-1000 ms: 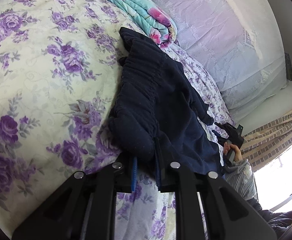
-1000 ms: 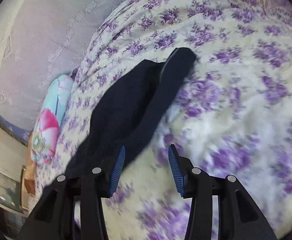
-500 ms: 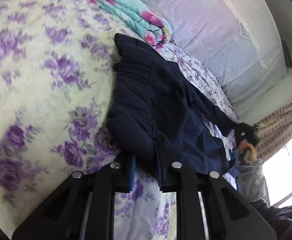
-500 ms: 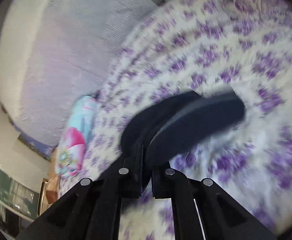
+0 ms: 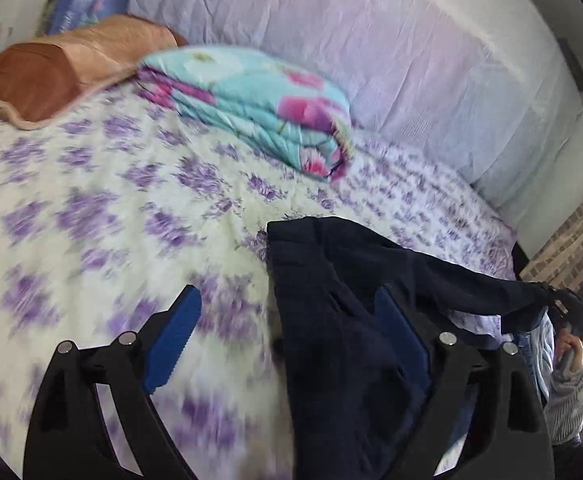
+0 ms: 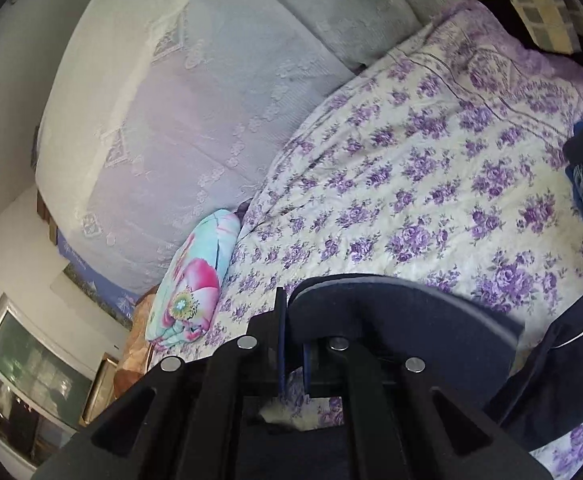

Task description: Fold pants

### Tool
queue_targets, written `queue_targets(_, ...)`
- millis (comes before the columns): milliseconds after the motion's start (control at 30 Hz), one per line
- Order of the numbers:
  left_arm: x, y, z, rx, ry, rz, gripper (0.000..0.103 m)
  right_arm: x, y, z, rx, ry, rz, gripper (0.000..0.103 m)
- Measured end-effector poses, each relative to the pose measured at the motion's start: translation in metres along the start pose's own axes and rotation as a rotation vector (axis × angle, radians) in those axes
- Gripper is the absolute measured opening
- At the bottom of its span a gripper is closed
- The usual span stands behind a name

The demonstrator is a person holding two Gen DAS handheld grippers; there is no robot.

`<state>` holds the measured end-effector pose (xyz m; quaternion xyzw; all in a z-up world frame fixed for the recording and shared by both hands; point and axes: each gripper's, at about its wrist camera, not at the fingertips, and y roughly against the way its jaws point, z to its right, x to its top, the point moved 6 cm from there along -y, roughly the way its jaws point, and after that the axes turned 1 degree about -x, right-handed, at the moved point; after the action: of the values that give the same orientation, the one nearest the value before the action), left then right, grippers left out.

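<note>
a: your left gripper (image 5: 287,340) no longer pinches the pants (image 5: 351,320); its jaws now stand wide apart, the waistband lying loose between them.

b: and your right gripper (image 6: 291,354), open a second ago, is now clamped on a pant leg (image 6: 403,320), lifted off the bedspread (image 6: 431,184).

We see a bed (image 5: 91,200) under a purple floral sheet, a pale headboard (image 5: 371,60) behind, a brown pillow (image 5: 59,76) at its left corner and checked curtains (image 5: 571,248) by bright daylight.
</note>
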<state>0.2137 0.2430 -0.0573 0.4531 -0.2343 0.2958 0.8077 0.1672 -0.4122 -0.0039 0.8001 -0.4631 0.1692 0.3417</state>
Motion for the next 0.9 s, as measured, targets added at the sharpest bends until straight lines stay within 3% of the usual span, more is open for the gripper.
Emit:
queue_targets(67,0.013,-0.035,-0.004,-0.025,0.006,-0.077,0.084,0.0,-0.004,0.006,-0.016,-0.008,-0.014,0.006)
queue_targets(100,0.018,-0.064,-0.007,-0.047,0.011,-0.163,0.084,0.0,-0.006,0.008,-0.022,-0.01,-0.02,0.006)
queue_targets(167,0.016,-0.092,-0.013,-0.021,0.013,-0.202,0.079,-0.002,-0.007,0.01,-0.035,-0.009,-0.026,0.006)
queue_targets(233,0.015,-0.12,-0.018,-0.05,0.042,-0.258,0.079,-0.003,-0.009,0.011,-0.048,-0.007,-0.032,0.006)
queue_targets(300,0.02,-0.13,-0.014,-0.081,0.045,-0.238,0.076,-0.004,-0.011,0.012,-0.058,-0.01,-0.04,0.006)
queue_targets(333,0.023,-0.133,-0.006,-0.131,0.04,-0.242,0.05,-0.005,-0.012,0.014,-0.063,-0.013,-0.043,0.006)
queue_targets(400,0.029,-0.133,0.004,-0.144,0.038,-0.224,0.041,-0.004,-0.01,0.018,-0.07,-0.027,-0.038,0.006)
queue_targets(467,0.036,-0.128,0.011,-0.152,0.025,-0.185,0.021,-0.003,-0.005,0.019,-0.066,-0.04,-0.028,0.006)
queue_targets(500,0.042,-0.119,0.013,-0.174,0.033,-0.154,0.017,-0.002,-0.003,0.02,-0.063,-0.045,-0.024,0.006)
queue_targets(600,0.064,-0.09,0.021,-0.249,0.057,-0.081,0.014,0.011,-0.004,0.015,-0.065,-0.033,-0.021,0.006)
queue_targets(700,0.086,-0.077,0.033,-0.215,0.012,-0.031,0.014,0.041,-0.032,0.009,-0.082,-0.023,-0.02,0.006)
queue_targets(767,0.102,-0.077,0.037,-0.191,0.002,0.003,0.014,0.066,-0.067,0.015,-0.14,-0.02,-0.042,0.008)
queue_targets(833,0.107,-0.081,0.029,-0.142,0.021,0.019,0.014,0.083,-0.116,0.038,-0.241,-0.04,-0.148,0.023)
queue_targets(900,0.105,-0.093,0.008,-0.117,0.11,0.005,0.014,0.084,-0.144,0.06,-0.275,-0.127,-0.197,0.025)
